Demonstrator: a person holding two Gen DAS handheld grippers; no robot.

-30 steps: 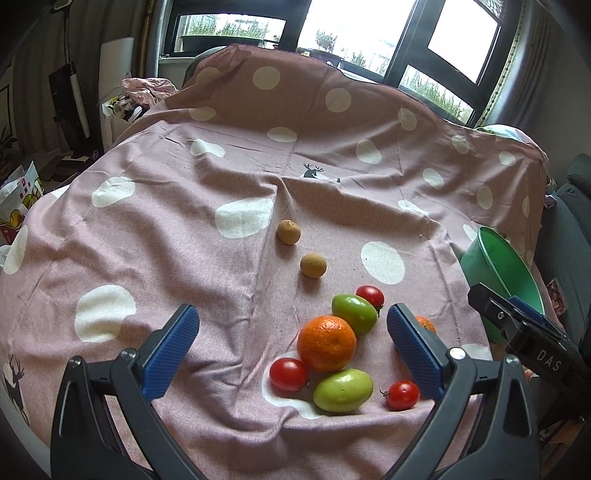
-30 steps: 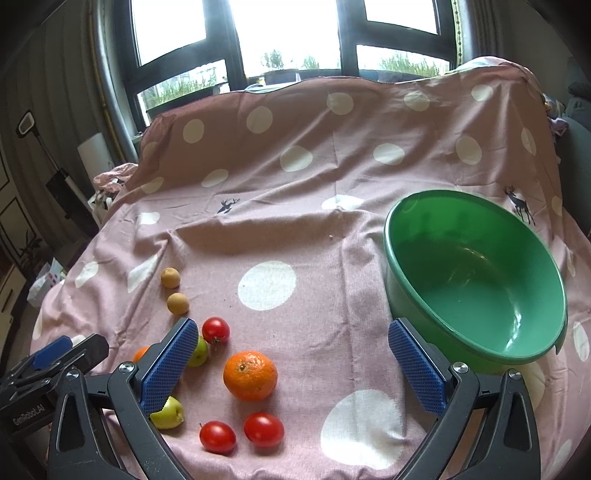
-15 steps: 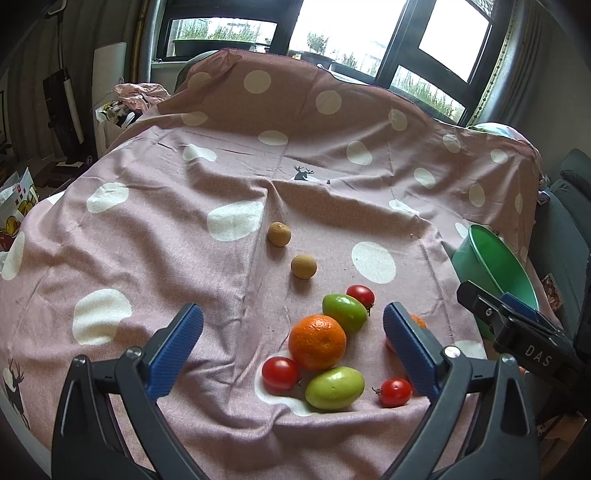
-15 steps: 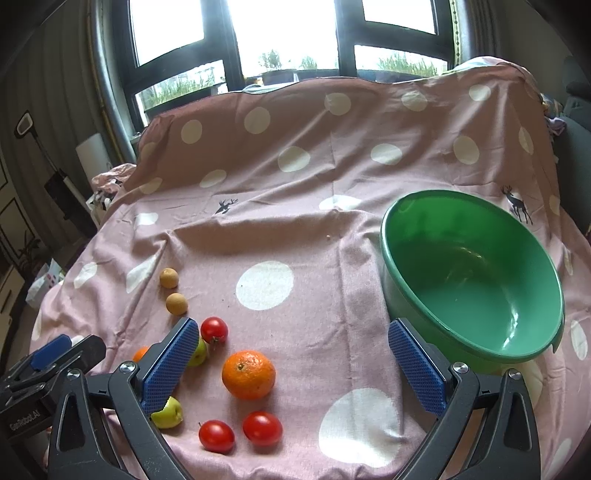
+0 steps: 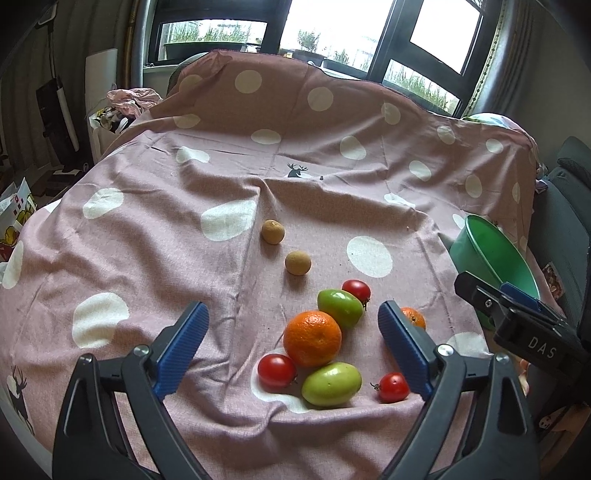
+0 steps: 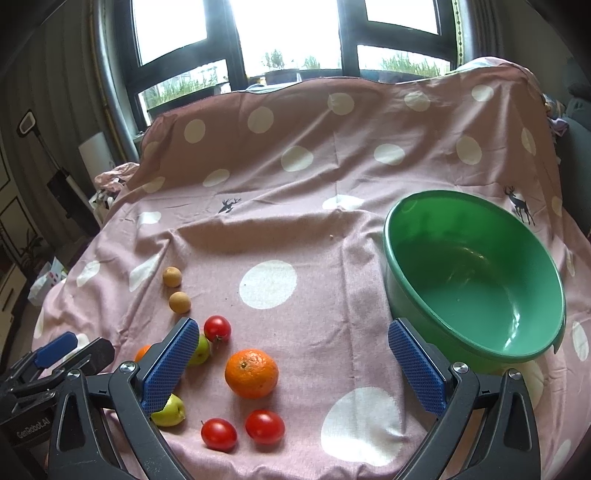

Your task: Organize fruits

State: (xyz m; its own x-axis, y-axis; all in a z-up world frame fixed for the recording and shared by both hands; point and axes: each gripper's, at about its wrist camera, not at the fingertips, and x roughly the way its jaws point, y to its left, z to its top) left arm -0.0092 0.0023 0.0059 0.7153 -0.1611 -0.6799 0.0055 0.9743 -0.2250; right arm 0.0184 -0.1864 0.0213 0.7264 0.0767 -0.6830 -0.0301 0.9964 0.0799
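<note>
- left gripper (image 5: 291,343): blue-padded jaws spread wide, gripping nothing; hangs above the fruit cluster
- right gripper (image 6: 291,363): blue-padded jaws also wide apart, nothing between the pads; large round orange (image 6: 251,373) sits on the cloth below the gap
- fruits all on the pink cotton cloth with white dots (image 5: 155,258): large orange touching a green oval fruit (image 5: 340,307); second green fruit (image 5: 331,384) nearer the camera; three red cherry tomatoes (image 5: 276,370) around them; two small tan round fruits (image 5: 273,232) set apart, farther back
- green plastic bowl (image 6: 476,277) on the cloth right of the fruit, no fruit in it
- cloth wrinkled, draped up over a raised back; dark-framed windows (image 6: 291,33) behind, daylight outside
- right view shows the bowl interior; left view only its rim edge; left view shows a small orange (image 5: 413,317) half hidden by a pad
</note>
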